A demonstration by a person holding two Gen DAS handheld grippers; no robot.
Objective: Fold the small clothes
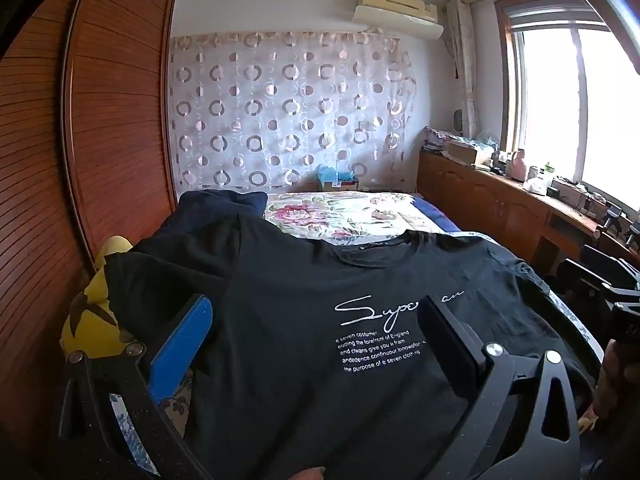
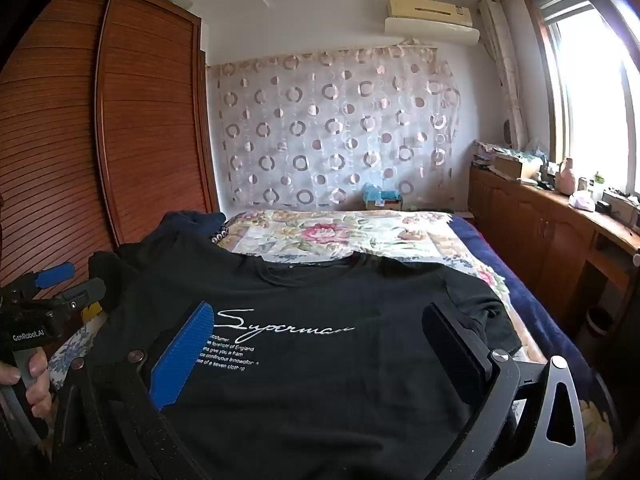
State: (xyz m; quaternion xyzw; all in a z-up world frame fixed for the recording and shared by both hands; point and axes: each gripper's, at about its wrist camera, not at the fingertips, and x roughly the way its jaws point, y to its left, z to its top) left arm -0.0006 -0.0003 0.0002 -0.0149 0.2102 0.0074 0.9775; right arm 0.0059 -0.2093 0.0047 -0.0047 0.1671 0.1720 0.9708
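Observation:
A black T-shirt (image 1: pixel 320 280) with white script print lies face up and spread flat on the bed, neckline toward the far end. My left gripper (image 1: pixel 316 344) hovers over its chest print, open, blue pad on the left and black pad on the right, nothing between them. My right gripper (image 2: pixel 320 354) stands open above the same shirt (image 2: pixel 320 292), a little further right. In the right wrist view the left gripper (image 2: pixel 74 282) shows at the left edge, gripped by a hand (image 2: pixel 36 380). The shirt's lower hem is hidden under the gripper bodies.
A dark navy garment (image 1: pixel 224 204) lies bunched at the shirt's far left. A yellow plush toy (image 1: pixel 92 312) sits by the wooden wardrobe (image 1: pixel 100 120). The floral bedspread (image 1: pixel 344 212) stretches beyond the collar. A cluttered wooden cabinet (image 2: pixel 540 220) runs under the window.

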